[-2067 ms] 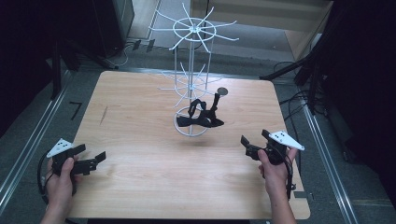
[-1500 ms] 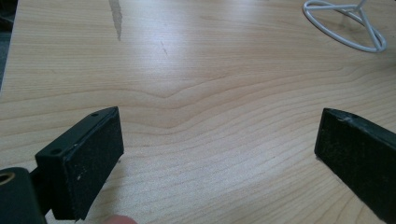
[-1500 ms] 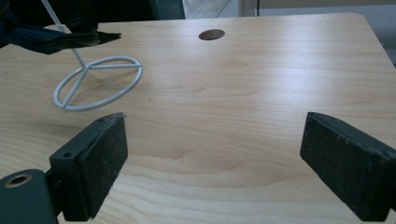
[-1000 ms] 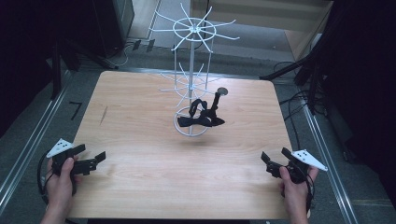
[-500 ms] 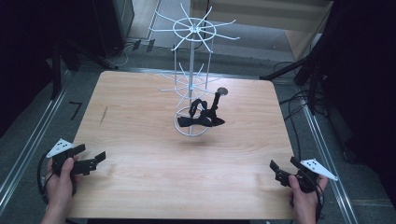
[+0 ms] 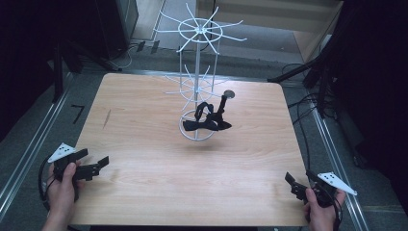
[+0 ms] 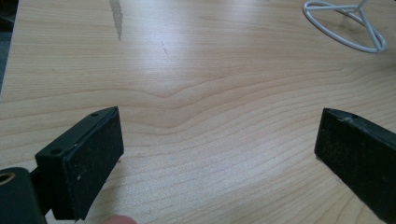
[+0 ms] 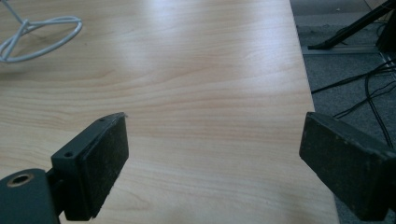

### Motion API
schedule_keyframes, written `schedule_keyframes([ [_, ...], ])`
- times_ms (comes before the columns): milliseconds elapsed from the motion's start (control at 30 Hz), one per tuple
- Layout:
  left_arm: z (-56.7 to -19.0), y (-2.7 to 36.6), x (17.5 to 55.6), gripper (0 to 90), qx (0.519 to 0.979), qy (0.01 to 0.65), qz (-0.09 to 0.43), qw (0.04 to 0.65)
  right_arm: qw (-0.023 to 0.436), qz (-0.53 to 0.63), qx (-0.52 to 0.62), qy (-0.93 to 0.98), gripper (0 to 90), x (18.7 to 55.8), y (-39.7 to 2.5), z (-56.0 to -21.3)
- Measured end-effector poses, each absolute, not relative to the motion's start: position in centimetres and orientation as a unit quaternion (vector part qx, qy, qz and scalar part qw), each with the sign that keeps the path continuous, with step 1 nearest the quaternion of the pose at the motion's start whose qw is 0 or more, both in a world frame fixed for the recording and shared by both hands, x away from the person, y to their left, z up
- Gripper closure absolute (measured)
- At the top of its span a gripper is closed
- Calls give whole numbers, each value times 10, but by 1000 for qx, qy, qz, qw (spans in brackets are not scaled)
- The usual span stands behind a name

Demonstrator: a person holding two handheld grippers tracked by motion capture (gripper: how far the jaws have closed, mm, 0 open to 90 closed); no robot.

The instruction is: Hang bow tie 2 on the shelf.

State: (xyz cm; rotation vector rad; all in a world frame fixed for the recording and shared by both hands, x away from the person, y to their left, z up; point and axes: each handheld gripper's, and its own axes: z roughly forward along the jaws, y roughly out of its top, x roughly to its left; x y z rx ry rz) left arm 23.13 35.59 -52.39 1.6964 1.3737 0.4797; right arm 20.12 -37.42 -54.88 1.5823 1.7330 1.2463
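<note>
The right tongs [image 6: 299,185] have pulled back to the table [image 6: 144,125] corner, wide open, empty; the left tongs [image 6: 94,167] stay open, empty, far from the rack [image 6: 197,77].

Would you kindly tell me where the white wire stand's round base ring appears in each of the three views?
High view: base ring at table centre, partly under the black strap.
Left gripper view: top right corner, beyond the open left tool.
Right gripper view: top left corner, beyond the open right tool.
Shared landmark: the wooden table.
</note>
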Motion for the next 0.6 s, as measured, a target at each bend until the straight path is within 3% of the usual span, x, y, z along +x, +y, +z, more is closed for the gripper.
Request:
schedule_keyframes([
  [600,-524,356,231,16,682,553,193,438,243,448,574,641,124,187,-381,-552],
])
